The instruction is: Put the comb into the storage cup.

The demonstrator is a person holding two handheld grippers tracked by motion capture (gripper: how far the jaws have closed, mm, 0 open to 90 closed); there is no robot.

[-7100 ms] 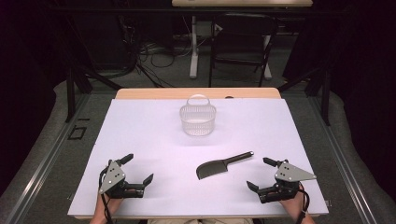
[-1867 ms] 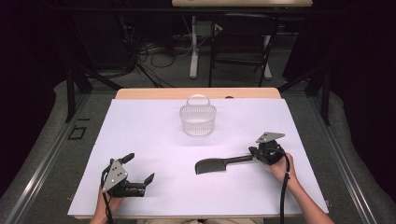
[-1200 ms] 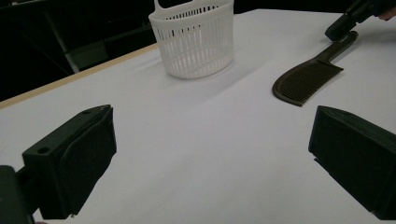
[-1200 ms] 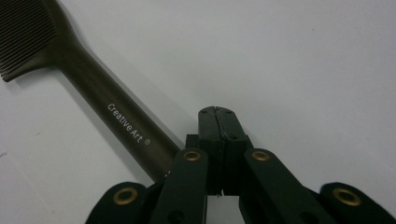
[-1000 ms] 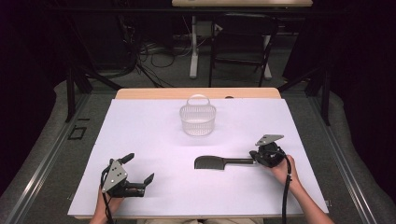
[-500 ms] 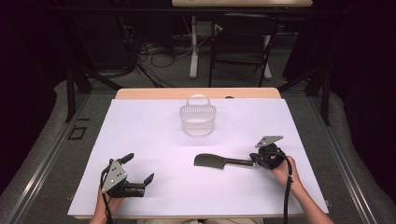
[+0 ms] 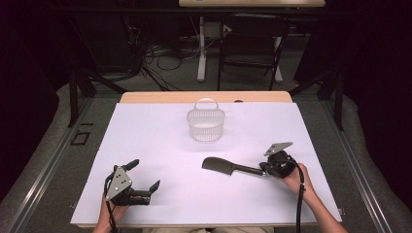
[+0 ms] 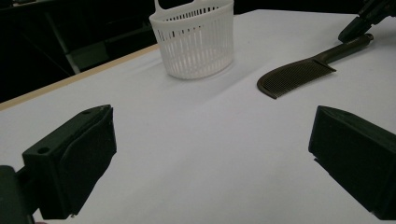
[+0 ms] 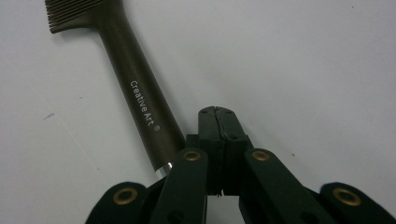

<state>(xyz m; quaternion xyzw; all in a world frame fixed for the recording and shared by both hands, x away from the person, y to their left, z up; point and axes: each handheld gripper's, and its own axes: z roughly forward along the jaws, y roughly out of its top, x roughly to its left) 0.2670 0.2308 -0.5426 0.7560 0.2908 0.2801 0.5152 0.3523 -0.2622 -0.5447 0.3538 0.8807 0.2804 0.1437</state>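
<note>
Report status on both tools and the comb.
Left tool open and empty. Right tool shut, alongside comb handle, not gripping it. Comb flat on table, apart from basket, nothing between.

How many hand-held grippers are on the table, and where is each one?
2. The left hand-held gripper is near the front left corner; the right hand-held gripper is at the comb's handle end.

Table [image 7: 160, 145]: basket [image 7: 206, 124] upright at centre, toward the far edge. Comb [image 7: 224, 166] flat on the table, nearer than the basket and slightly to its right, well apart from it; teeth end to the left, handle to the right. Right gripper [image 7: 266, 170] at the handle's end. Left gripper [image 7: 145, 175] at the near left, well apart from the comb.
</note>
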